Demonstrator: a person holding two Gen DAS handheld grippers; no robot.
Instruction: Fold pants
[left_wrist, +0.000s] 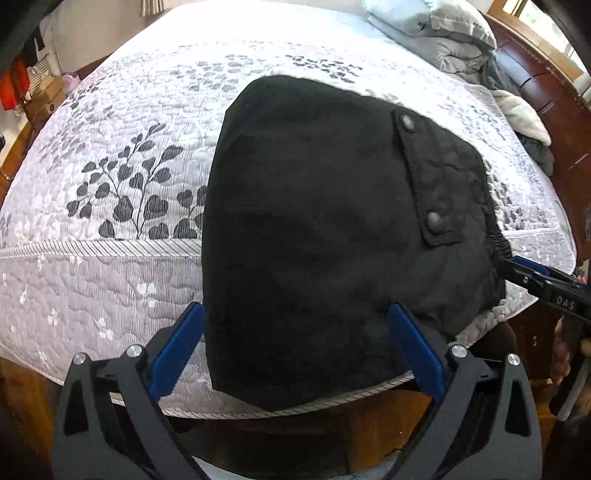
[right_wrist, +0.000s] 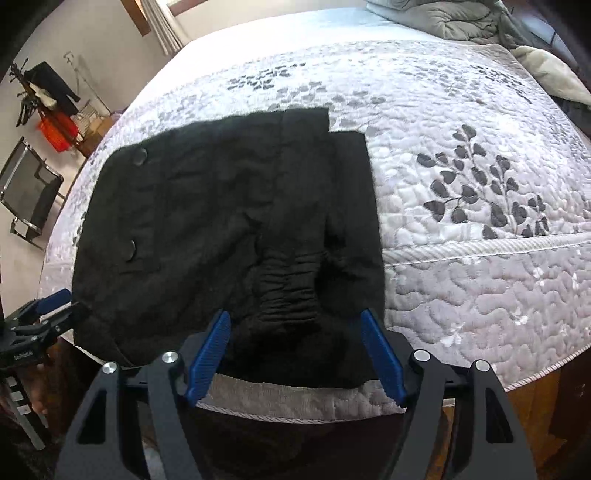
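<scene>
The black pants (left_wrist: 314, 229) lie folded into a compact bundle on the quilted bed (left_wrist: 122, 236), near its front edge. The left wrist view shows a flap with two snap buttons (left_wrist: 408, 122) — the right wrist view instead shows the gathered elastic waistband (right_wrist: 288, 291) and stacked folded layers. The left claw (left_wrist: 295, 343) hangs spread wide, released; the right claw (right_wrist: 295, 350) also gapes, gripping nothing.

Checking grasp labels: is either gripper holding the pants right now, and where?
Nothing is held. The left gripper and right gripper both stand open over the near edge of the folded black pants, pads not pressing the cloth.
</scene>
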